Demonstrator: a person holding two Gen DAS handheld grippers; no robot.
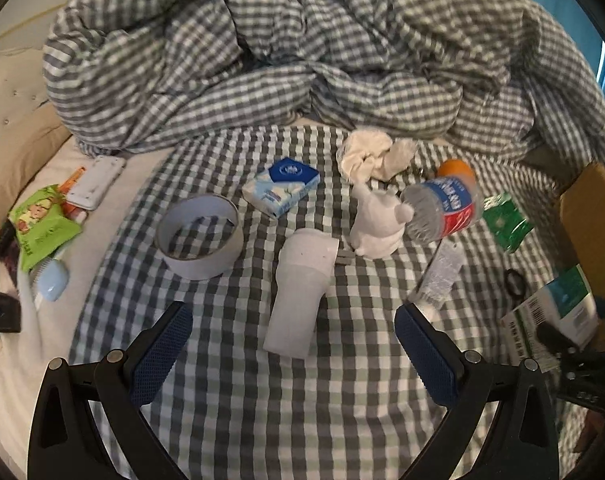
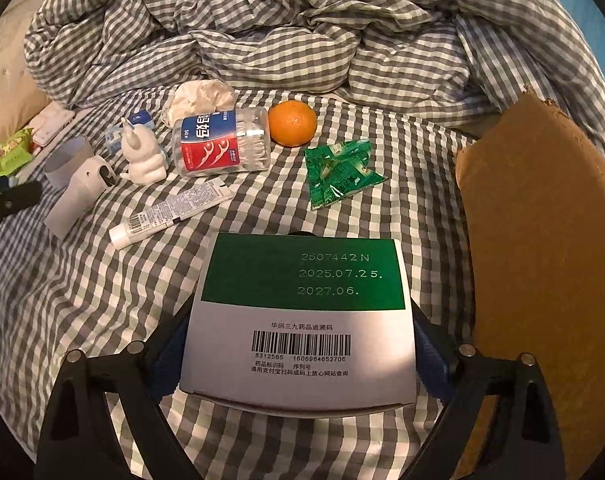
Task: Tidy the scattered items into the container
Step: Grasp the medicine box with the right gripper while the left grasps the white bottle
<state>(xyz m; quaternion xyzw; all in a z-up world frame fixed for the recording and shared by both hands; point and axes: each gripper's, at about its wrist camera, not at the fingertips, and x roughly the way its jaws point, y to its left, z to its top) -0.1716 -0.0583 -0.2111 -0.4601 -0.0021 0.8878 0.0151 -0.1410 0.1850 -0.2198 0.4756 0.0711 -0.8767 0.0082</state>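
Observation:
My left gripper hangs open just above the checked bed, its blue pads on either side of a white cup lying on its side. My right gripper is shut on a green-and-white medicine box, which fills the gap between its fingers; the box also shows at the right edge of the left wrist view. The brown cardboard container stands open just right of it. Scattered nearby are a floss jar, an orange, a green sachet, a toothpaste tube and a white figurine.
A tape roll, a tissue pack and crumpled white paper lie further back. A rumpled checked duvet is piled behind. A green snack bag and small items crowd the bed's left edge.

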